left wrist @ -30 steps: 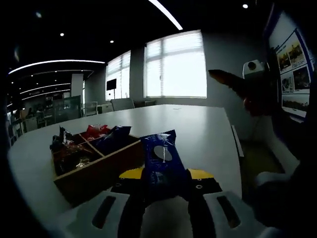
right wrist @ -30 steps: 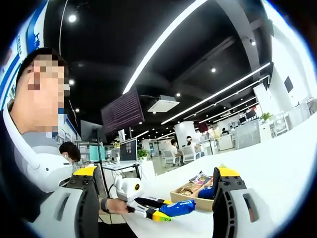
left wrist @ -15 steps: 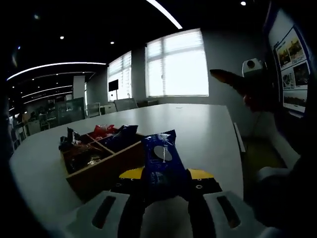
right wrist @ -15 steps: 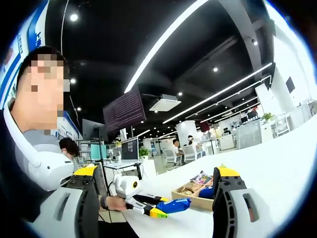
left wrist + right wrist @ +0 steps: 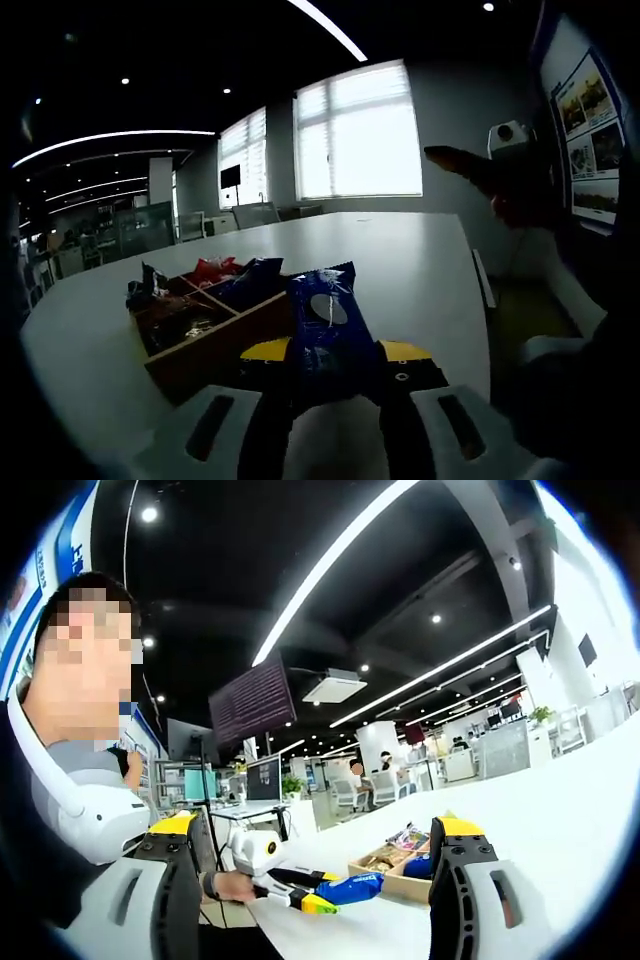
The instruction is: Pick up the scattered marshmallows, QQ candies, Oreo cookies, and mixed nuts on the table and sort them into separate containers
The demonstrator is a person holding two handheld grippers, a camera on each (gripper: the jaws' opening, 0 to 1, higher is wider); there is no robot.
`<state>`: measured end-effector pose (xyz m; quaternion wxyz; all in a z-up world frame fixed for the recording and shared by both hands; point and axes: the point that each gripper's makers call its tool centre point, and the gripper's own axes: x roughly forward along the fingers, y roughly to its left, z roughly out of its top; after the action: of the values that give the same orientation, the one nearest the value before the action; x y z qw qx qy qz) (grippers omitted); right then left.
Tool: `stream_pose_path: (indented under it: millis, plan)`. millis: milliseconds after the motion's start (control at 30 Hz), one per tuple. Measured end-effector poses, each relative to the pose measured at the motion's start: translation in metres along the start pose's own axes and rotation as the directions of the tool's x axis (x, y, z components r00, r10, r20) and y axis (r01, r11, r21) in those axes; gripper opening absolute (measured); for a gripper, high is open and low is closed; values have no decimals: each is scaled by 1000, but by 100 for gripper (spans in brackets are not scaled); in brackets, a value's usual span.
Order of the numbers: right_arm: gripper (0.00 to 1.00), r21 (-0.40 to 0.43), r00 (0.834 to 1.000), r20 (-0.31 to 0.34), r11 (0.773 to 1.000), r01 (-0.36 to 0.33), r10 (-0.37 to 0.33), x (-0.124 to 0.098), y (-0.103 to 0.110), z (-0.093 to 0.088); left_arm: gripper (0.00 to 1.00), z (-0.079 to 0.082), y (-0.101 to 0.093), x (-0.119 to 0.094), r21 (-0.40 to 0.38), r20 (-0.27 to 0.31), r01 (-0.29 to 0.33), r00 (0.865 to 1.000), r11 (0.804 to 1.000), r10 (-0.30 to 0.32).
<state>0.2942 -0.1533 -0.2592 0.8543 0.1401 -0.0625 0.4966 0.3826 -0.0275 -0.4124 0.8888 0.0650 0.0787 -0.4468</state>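
The table (image 5: pixel 400 260) stretches pale and wide, and on it the wooden divided box (image 5: pixel 205 325) sits just ahead and to the left of the left hand-held gripper (image 5: pixel 330 360); its compartments already hold dark, red and blue packets. The step in hand looks like carrying the blue cookie packet (image 5: pixel 325 320) to the box, so doing it well means bringing the packet over the compartment with the other blue packets (image 5: pixel 245 280), lowering until it is inside the walls, and only then letting go, so it does not catch on a divider or slide off the rim. The left hand-held gripper is clamped on the lower part of the cookie packet, which stands upright between the jaws above the table. In the right gripper view the right hand-held gripper (image 5: pixel 310 880) stands with its jaws wide apart and nothing between them, held well above the table; beyond it the left hand-held gripper carries the blue packet near the box (image 5: pixel 390 865).
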Motion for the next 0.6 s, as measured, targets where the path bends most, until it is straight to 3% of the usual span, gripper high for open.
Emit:
stream_pose_path:
  millis: [600]
  plan:
    - [90, 4, 1000, -4, 1000, 4, -4, -1, -1, -1, 35, 11, 11, 1, 26, 13, -9, 1000, 1000, 9]
